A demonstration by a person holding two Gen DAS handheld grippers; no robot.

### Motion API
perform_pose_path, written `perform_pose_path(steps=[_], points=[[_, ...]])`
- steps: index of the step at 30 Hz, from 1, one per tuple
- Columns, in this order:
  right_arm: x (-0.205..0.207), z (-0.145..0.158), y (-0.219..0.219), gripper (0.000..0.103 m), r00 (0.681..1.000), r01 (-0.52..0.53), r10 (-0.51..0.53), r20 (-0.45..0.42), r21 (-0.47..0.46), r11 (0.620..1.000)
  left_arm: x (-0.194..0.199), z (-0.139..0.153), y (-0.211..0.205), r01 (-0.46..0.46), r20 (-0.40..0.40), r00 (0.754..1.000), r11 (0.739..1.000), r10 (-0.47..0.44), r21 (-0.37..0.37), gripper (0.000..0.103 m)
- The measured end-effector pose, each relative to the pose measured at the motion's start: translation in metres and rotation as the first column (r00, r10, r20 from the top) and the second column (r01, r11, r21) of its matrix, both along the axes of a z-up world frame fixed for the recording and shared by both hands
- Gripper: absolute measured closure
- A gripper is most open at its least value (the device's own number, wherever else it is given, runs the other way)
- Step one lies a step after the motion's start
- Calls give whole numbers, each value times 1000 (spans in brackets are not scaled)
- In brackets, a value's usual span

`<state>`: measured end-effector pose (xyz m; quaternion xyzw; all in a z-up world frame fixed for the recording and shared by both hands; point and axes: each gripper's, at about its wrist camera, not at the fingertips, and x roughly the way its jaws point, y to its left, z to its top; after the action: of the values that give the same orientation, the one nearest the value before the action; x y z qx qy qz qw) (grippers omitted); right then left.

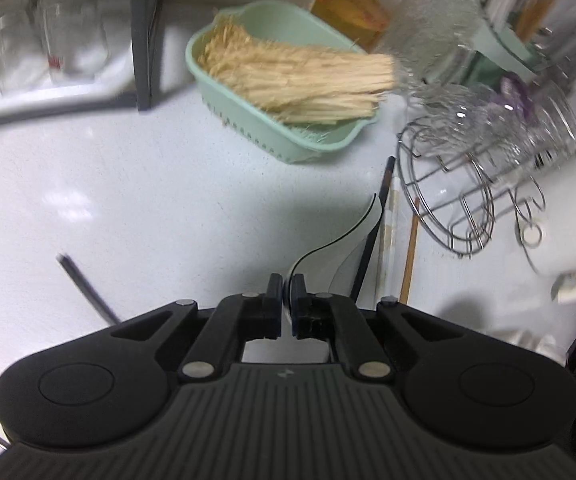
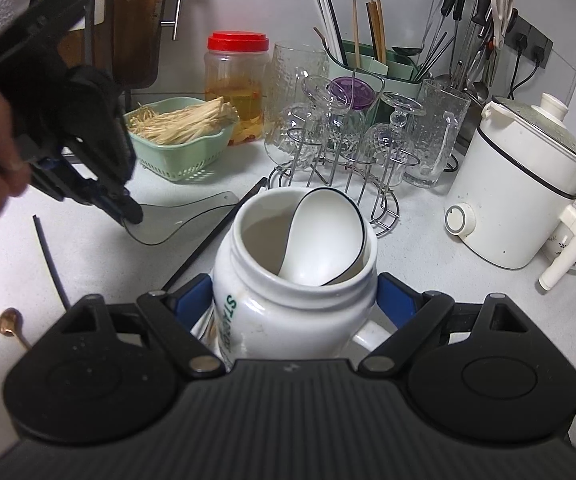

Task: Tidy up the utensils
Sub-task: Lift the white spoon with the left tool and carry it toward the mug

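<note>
My left gripper (image 1: 286,282) is shut on a clear grey plastic scoop (image 1: 343,246), held just above the white counter; the right wrist view shows the same gripper (image 2: 130,214) pinching the scoop (image 2: 176,218) at its edge. My right gripper (image 2: 293,292) is shut on a white ceramic mug (image 2: 288,292) with green lettering. A white spoon with a black rim (image 2: 323,236) stands inside the mug. Dark chopsticks (image 2: 212,236) lie on the counter beside the mug, and a few chopsticks (image 1: 383,216) show in the left wrist view. A black stick (image 2: 50,256) lies at left.
A green basket of straw-like sticks (image 2: 176,136), a red-lidded jar (image 2: 238,84), a wire rack of glasses (image 2: 347,140), a green utensil holder (image 2: 371,64), hanging tools (image 2: 475,20) and a white cooker (image 2: 515,184) stand behind. A gold spoon (image 2: 10,322) lies at front left.
</note>
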<state>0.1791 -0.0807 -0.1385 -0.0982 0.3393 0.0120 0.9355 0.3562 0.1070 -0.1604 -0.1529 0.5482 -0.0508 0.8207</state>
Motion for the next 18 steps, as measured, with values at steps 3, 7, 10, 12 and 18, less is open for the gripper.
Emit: perform_pose_path(steps=[3, 7, 10, 12, 18], points=[[0, 0, -1, 12, 1000, -5, 5, 3, 0, 1000, -8, 13, 6, 20, 17, 1000, 1000, -20, 4, 98], [0, -1, -1, 12, 1000, -9, 9, 7, -1, 1000, -16, 31, 8, 62, 49, 997, 998, -63, 20, 98], [0, -2, 0, 12, 1000, -14, 14, 12, -5, 1000, -23, 45, 8, 110, 60, 992, 994, -111, 22, 98], [0, -2, 0, 12, 1000, -14, 14, 13, -4, 1000, -26, 53, 4, 136, 58, 989, 990, -137, 25, 98], [-1, -2, 0, 12, 1000, -15, 16, 14, -4, 1000, -37, 88, -6, 257, 83, 961, 964, -262, 69, 98]])
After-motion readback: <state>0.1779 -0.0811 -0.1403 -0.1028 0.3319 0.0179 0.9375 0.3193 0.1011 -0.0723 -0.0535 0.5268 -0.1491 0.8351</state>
